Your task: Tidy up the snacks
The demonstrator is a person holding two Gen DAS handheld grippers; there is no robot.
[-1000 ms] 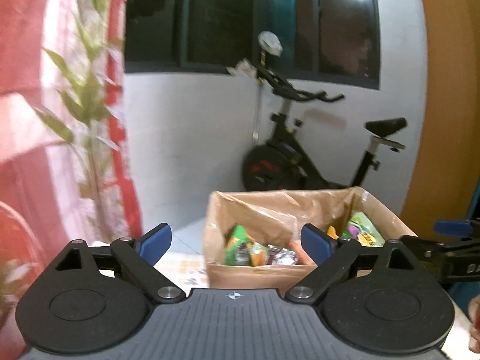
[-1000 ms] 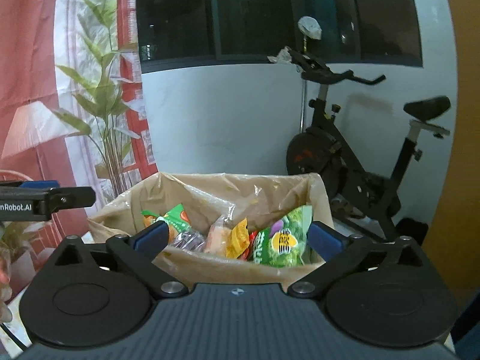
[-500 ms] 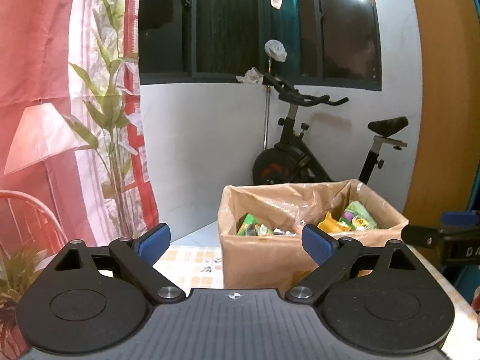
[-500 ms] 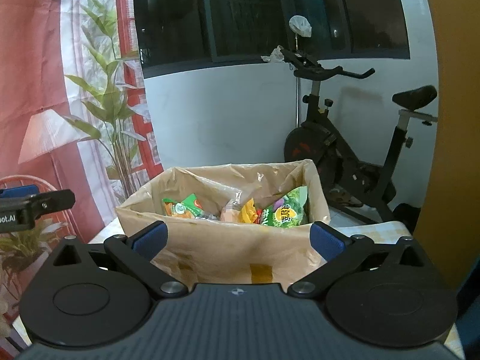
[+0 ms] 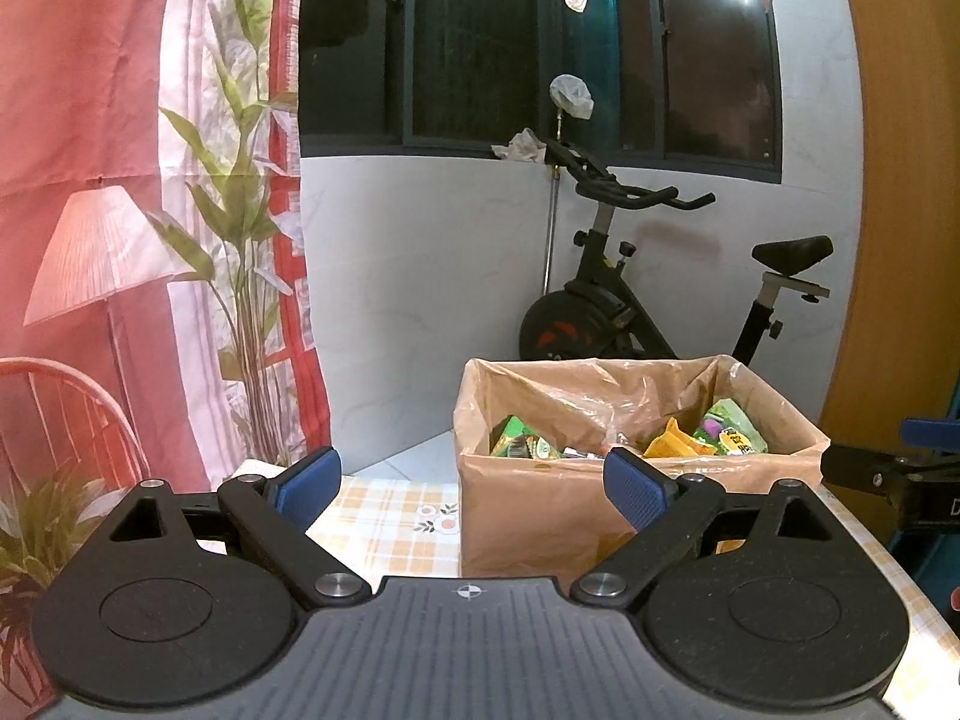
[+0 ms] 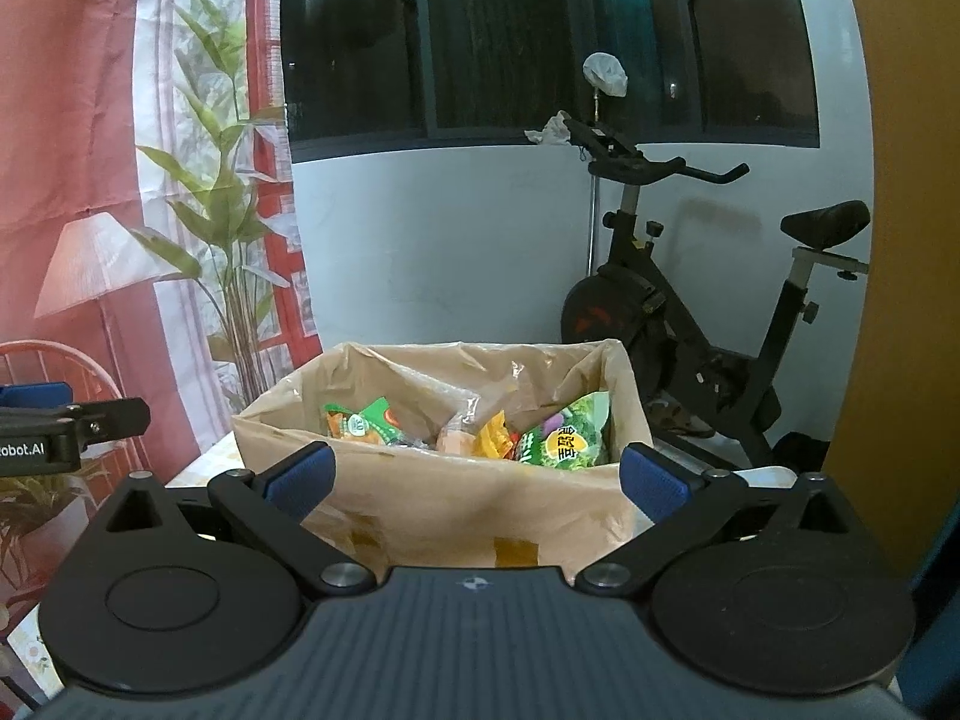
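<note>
Snacks [image 6: 474, 435] sit piled inside the box [image 6: 456, 516]; my left gripper [image 5: 471, 483] and right gripper [image 6: 477, 477] hang before it, jaws wide, empty. Reaching in, I risk snagging its loose liner.

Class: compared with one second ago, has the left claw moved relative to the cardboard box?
Yes. The left claw has pulled back from the brown cardboard box, which now looks smaller.
</note>
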